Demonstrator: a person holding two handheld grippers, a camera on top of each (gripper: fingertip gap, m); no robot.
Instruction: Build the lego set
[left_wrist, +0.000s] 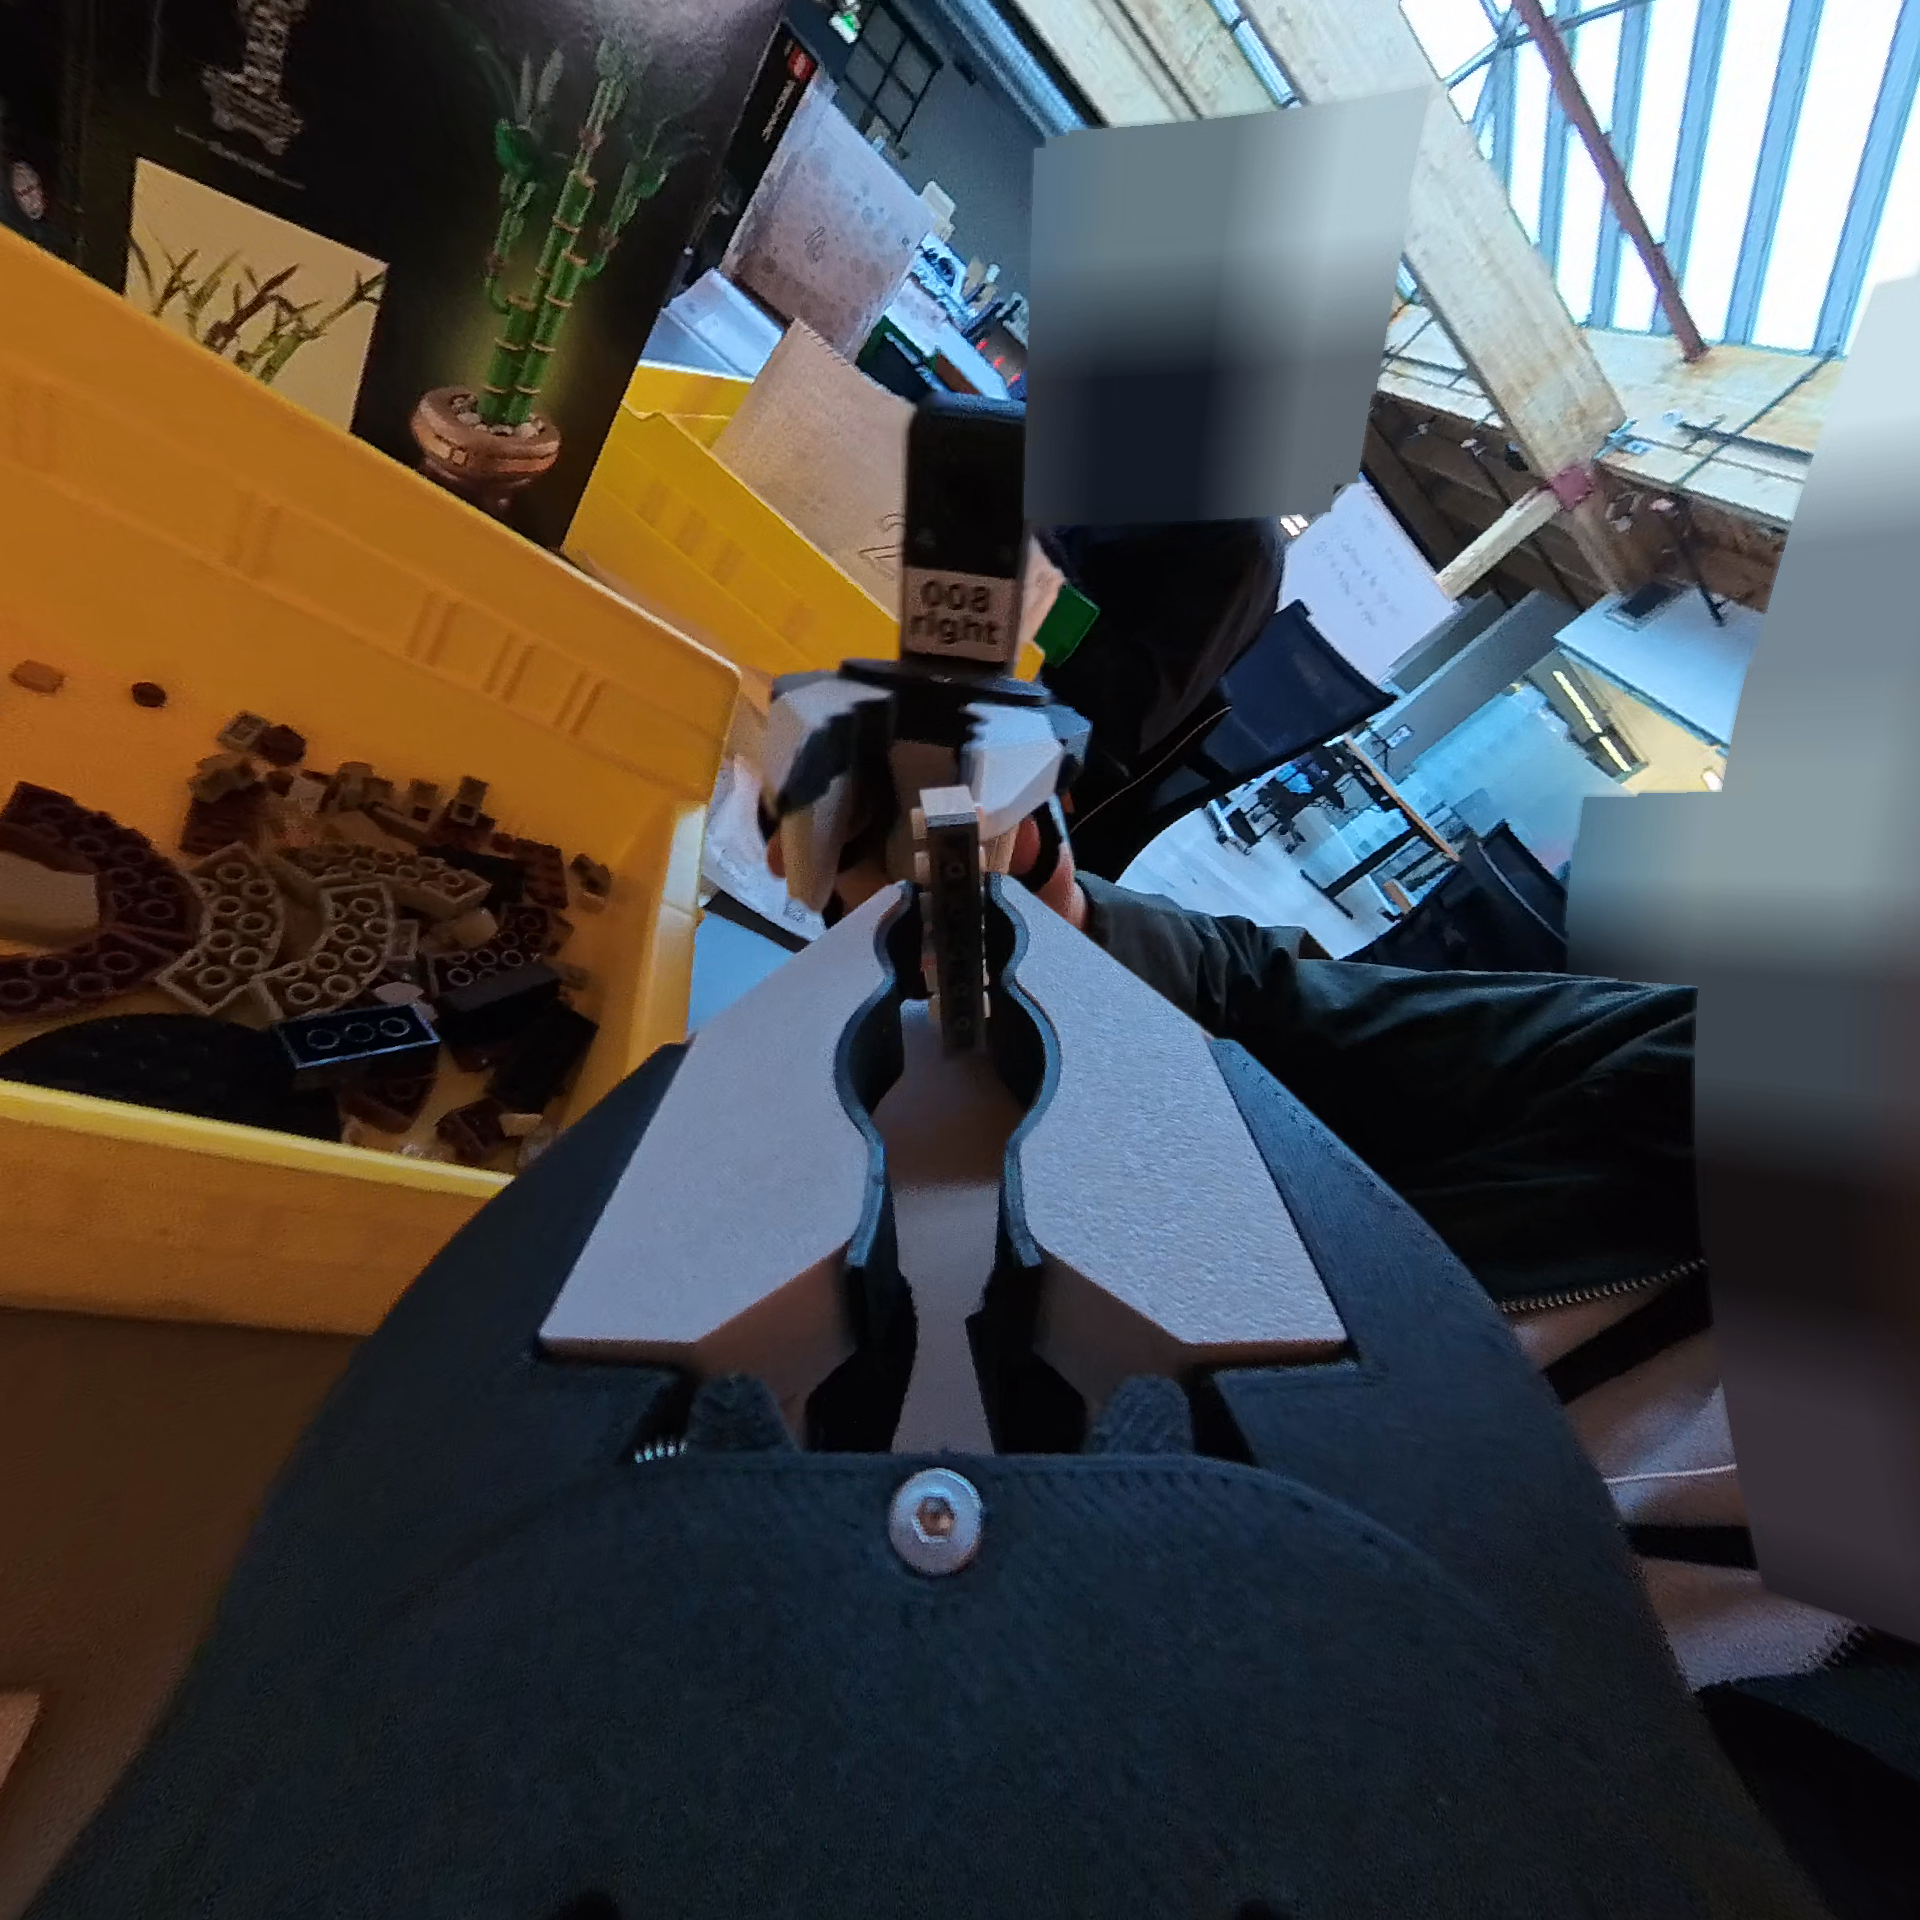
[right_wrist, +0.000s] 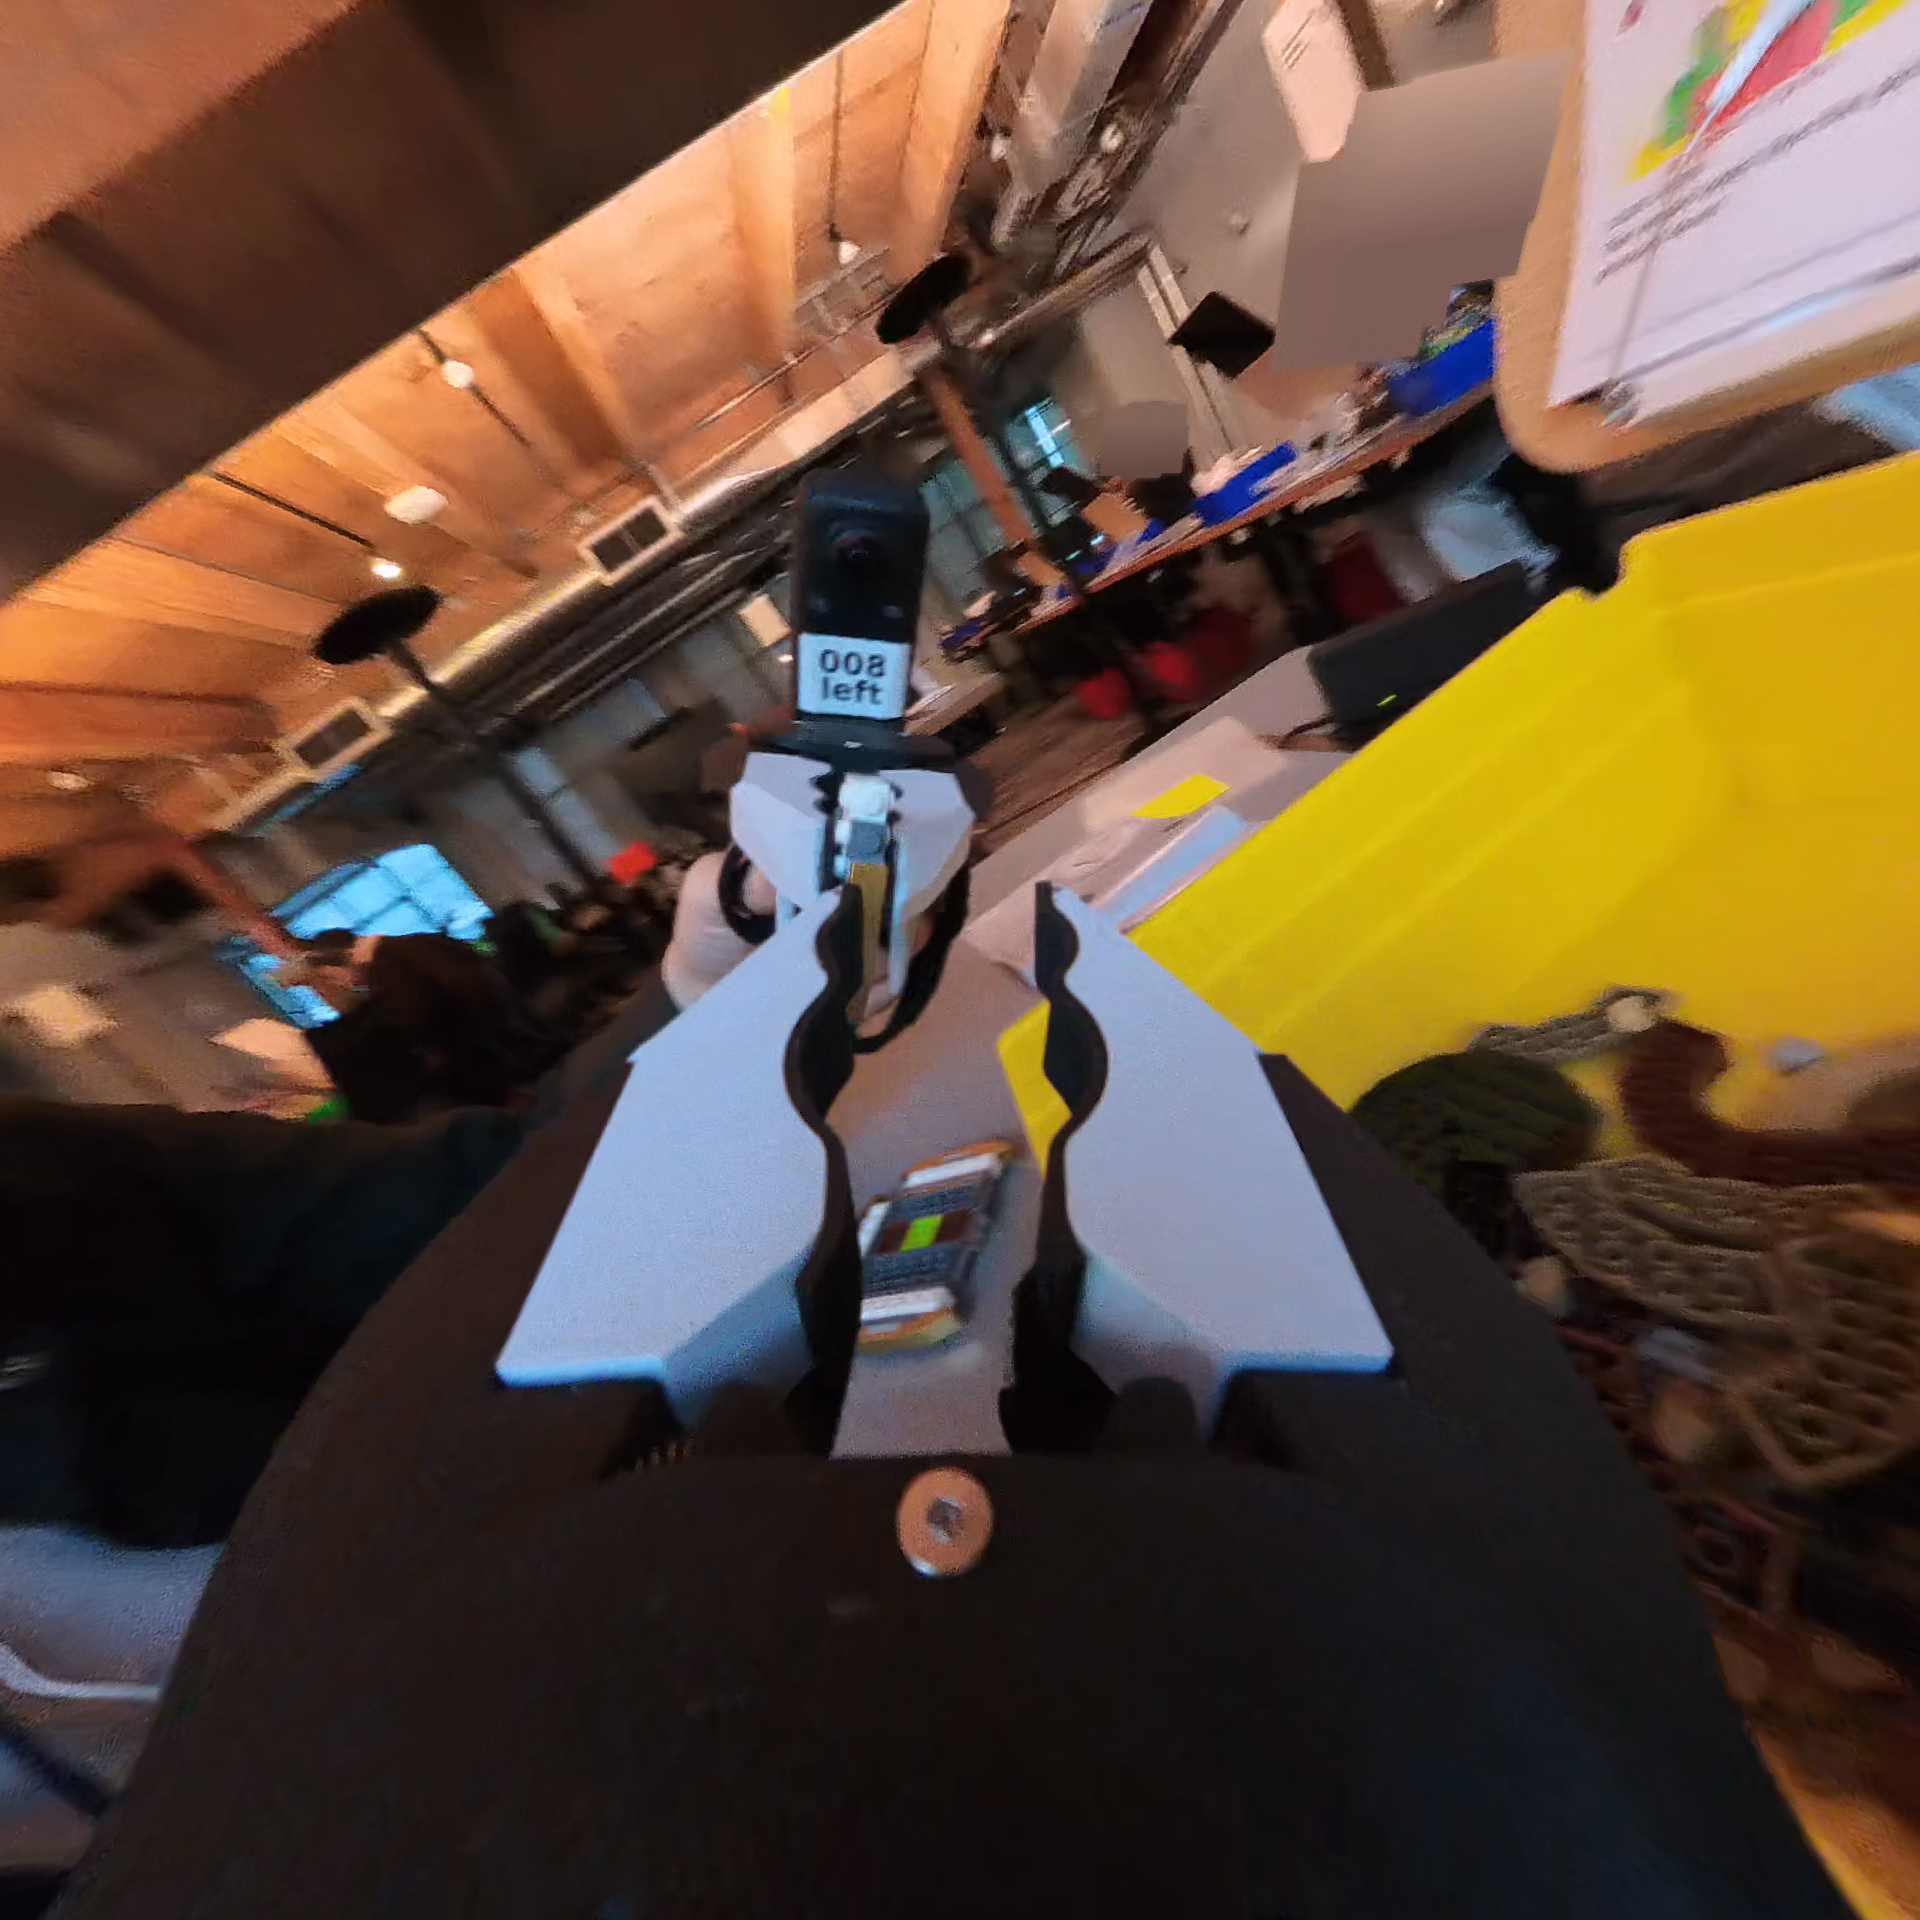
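The left gripper (left_wrist: 954, 914) fingers pinch a thin lego strip (left_wrist: 956, 935) beside the yellow bin (left_wrist: 582, 665); the right gripper (right_wrist: 940, 925) fingers stand apart, so a push could twist it loose.

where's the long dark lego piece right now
The long dark lego piece sits centre-frame in the left wrist view, pinched between the tips of the left gripper, held up in the air right of the yellow bin, facing the right gripper.

Two close wrist views facing each other, sharing the yellow bin (left_wrist: 582, 665).
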